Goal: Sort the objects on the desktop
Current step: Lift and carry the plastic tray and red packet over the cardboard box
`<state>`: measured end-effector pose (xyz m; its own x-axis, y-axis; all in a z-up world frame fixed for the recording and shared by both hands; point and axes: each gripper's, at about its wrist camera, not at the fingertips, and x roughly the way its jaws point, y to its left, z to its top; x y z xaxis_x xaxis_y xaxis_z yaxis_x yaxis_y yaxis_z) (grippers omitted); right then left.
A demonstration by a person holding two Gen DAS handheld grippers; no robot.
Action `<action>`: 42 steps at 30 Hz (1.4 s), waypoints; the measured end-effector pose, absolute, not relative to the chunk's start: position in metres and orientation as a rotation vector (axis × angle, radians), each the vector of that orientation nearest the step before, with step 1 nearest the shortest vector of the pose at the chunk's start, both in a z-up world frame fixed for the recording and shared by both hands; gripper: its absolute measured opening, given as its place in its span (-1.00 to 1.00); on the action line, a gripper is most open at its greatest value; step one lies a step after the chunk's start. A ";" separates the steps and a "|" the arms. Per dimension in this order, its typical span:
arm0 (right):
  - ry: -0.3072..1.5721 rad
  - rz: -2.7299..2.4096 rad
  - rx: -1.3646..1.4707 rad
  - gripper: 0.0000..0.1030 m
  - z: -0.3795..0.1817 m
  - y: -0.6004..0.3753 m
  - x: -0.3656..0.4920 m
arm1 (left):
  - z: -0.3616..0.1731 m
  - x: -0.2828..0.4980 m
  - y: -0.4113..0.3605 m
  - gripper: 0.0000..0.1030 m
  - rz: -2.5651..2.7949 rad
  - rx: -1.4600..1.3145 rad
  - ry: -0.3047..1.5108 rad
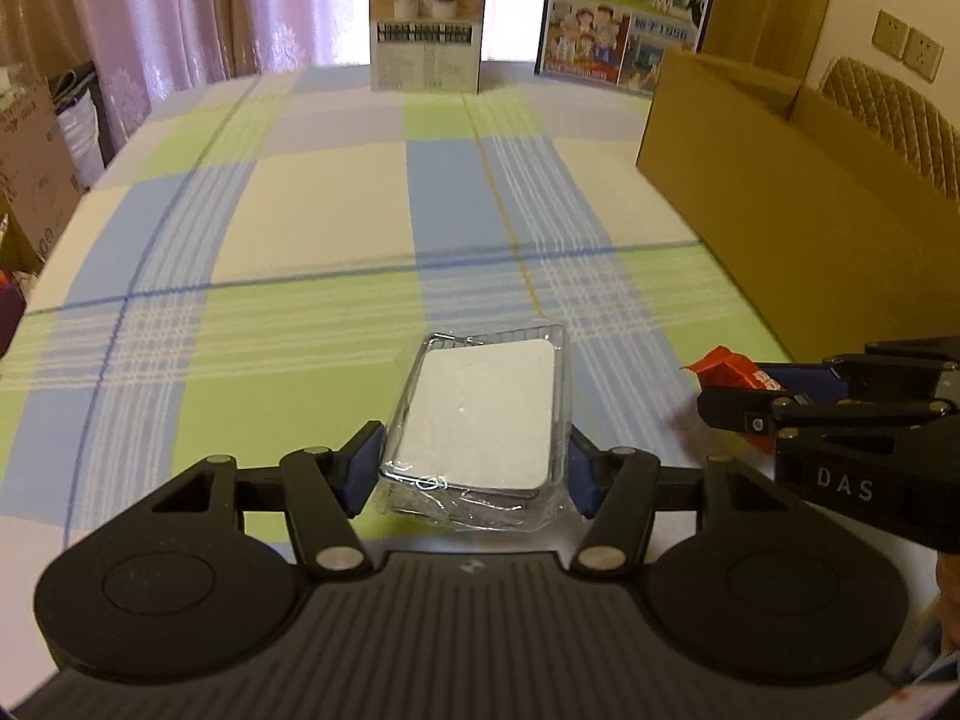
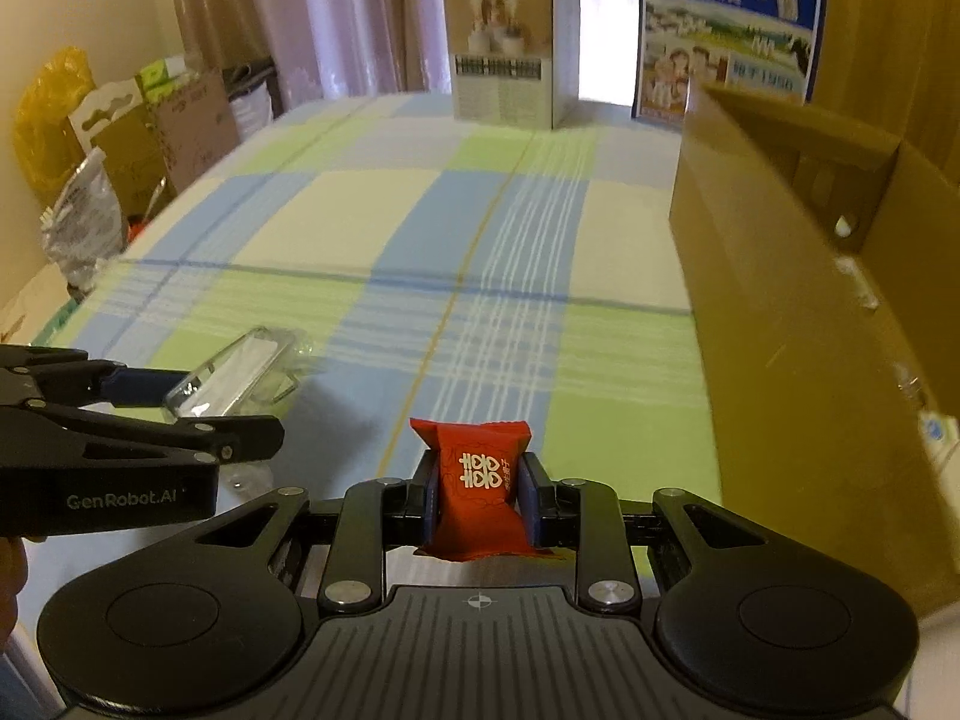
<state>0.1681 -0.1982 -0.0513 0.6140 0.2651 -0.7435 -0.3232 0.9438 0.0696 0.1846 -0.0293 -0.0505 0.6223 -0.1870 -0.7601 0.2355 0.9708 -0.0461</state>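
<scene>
A clear plastic-wrapped case with a white card inside (image 1: 486, 420) sits between the blue pads of my left gripper (image 1: 477, 465), which is shut on it just above the checked tablecloth. The same case (image 2: 231, 375) shows at the left of the right wrist view, held by the left gripper (image 2: 198, 405). My right gripper (image 2: 477, 495) is shut on a red candy packet (image 2: 480, 486) with white characters. In the left wrist view the right gripper (image 1: 729, 387) comes in from the right edge with the red packet (image 1: 729, 367) in it.
An open brown cardboard box (image 2: 798, 312) stands along the right side of the table (image 1: 324, 210). A printed carton (image 1: 427, 24) and a blue milk carton (image 1: 624, 12) stand at the far edge. Bags and boxes (image 2: 102, 138) crowd the floor to the left.
</scene>
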 end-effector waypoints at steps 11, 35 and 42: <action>0.777 0.340 0.011 -0.54 0.009 -0.216 0.128 | 0.003 0.136 -0.046 0.09 -0.232 0.031 0.809; 0.673 0.269 0.069 -0.54 0.073 -0.292 0.038 | 0.048 0.043 -0.118 0.09 -0.331 0.104 0.766; 0.668 0.242 0.086 -0.54 0.074 -0.311 0.027 | 0.050 0.037 -0.132 0.09 -0.355 0.119 0.763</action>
